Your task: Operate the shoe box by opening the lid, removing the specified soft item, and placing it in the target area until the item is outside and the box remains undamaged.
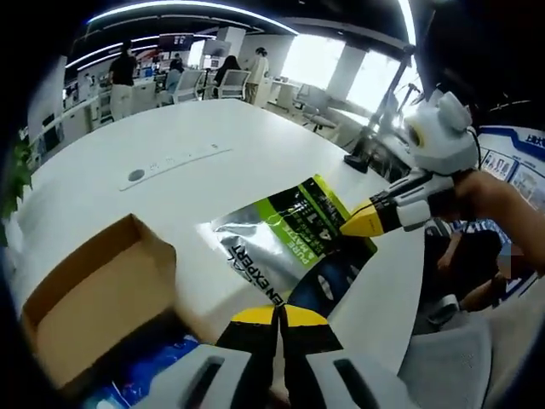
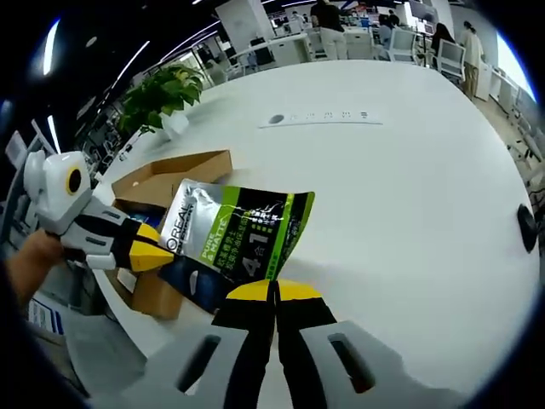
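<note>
I had the pouch [image 1: 300,234] out of the shoe box [image 1: 102,294] at this point — a silver, green and dark blue soft pack, held between both grippers over the white table [image 1: 170,136]. My left gripper [image 1: 279,317] had its yellow-tipped jaws pressed together on the near edge of the pouch, and in the right gripper view I could see it coming in from the left, tips on the pack's lower corner. My right gripper [image 2: 274,292] was likewise clamped on the opposite edge, jaws closed with no gap between them; in the left gripper view it reached in from the right with its tips on the green part of the pack.

The box sat on the table just beside and below the pouch, open at the top, its cardboard walls looking sound as far as I could tell. Blue material [image 1: 153,366] showed near its lower side, though I could not make out what it was.

By my reckoning the opening and the removal were done. What remained was the placing — setting the pouch down on the table away from the box and letting go with both grippers. I could not tell where the target area lay; nothing on the tabletop marked it. A potted plant [image 2: 162,94] stood at the far edge, and people stood around desks well beyond.
</note>
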